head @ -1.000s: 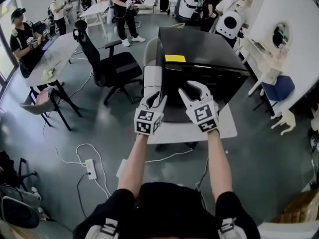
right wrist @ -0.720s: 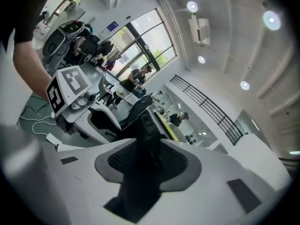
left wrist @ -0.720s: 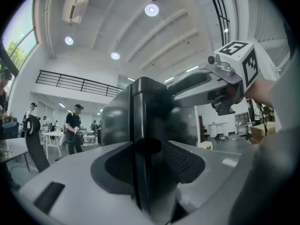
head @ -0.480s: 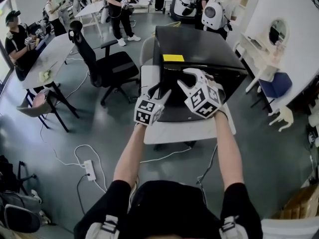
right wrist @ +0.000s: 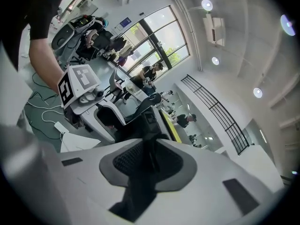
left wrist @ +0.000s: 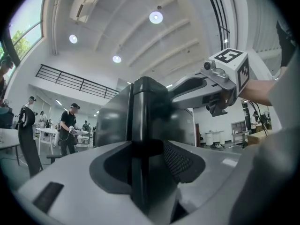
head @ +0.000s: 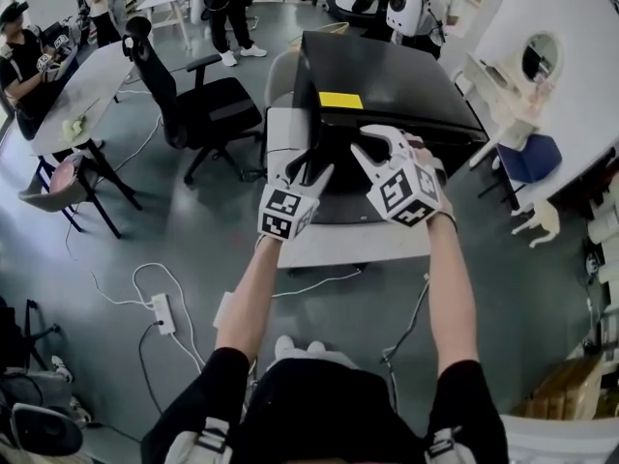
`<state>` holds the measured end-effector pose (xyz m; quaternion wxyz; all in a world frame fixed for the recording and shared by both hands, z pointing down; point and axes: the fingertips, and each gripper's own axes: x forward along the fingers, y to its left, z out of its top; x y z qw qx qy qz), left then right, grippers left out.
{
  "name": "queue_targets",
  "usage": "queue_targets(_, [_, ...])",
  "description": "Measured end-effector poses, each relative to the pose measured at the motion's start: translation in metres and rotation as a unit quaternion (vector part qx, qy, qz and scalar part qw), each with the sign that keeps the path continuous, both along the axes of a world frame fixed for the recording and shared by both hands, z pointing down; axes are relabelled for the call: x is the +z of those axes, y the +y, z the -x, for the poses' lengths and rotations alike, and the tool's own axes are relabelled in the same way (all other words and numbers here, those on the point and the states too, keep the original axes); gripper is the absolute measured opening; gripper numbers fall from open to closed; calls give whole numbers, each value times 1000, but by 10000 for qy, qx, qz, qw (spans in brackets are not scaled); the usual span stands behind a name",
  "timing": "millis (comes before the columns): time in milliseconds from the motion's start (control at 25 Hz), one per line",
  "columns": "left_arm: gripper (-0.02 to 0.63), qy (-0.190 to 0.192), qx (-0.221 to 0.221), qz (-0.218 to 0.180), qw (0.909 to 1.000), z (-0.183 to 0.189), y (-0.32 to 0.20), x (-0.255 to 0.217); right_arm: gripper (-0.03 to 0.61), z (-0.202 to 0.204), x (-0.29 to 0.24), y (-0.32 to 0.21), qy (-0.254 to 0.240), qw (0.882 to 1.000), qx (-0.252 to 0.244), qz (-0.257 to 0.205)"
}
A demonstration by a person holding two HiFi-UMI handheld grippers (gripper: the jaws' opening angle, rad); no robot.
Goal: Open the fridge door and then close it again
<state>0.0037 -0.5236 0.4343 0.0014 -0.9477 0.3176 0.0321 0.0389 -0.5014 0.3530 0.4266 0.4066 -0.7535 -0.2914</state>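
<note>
A black fridge [head: 387, 80] with a yellow sticker [head: 340, 100] on top stands on a white table [head: 290, 245]. My left gripper [head: 311, 170] is at its front left corner. Its jaws have just opened wide and stand open around the door's upright edge [left wrist: 145, 111], with both pads clear of it. My right gripper [head: 382, 143] is rolled over at the top front edge of the fridge. Its jaws have just been closing. In the right gripper view [right wrist: 150, 146] only a narrow dark gap is left between them, and I see nothing gripped there.
A black office chair [head: 208, 109] stands left of the fridge. A power strip with cables [head: 162, 312] lies on the floor at the lower left. A white shelf [head: 493, 85] and a blue chair [head: 527, 158] are at the right. People work at tables behind.
My right gripper has risen to the fridge's top front edge and rolled, its marker cube now facing me more. The left gripper stays at the front left corner.
</note>
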Motion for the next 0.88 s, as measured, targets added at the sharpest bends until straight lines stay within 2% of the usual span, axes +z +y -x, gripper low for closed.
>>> queue_targets(480, [193, -87, -211, 202, 9995, 1, 1, 2, 55, 1, 1, 1, -59, 9999, -107, -35])
queue_targets(600, [192, -104, -234, 217, 9994, 1, 21, 3, 55, -1, 3, 17, -86, 9996, -257, 6])
queue_targets(880, [189, -166, -796, 100, 9966, -2, 94, 0, 63, -7, 0, 82, 0, 9951, -922, -348])
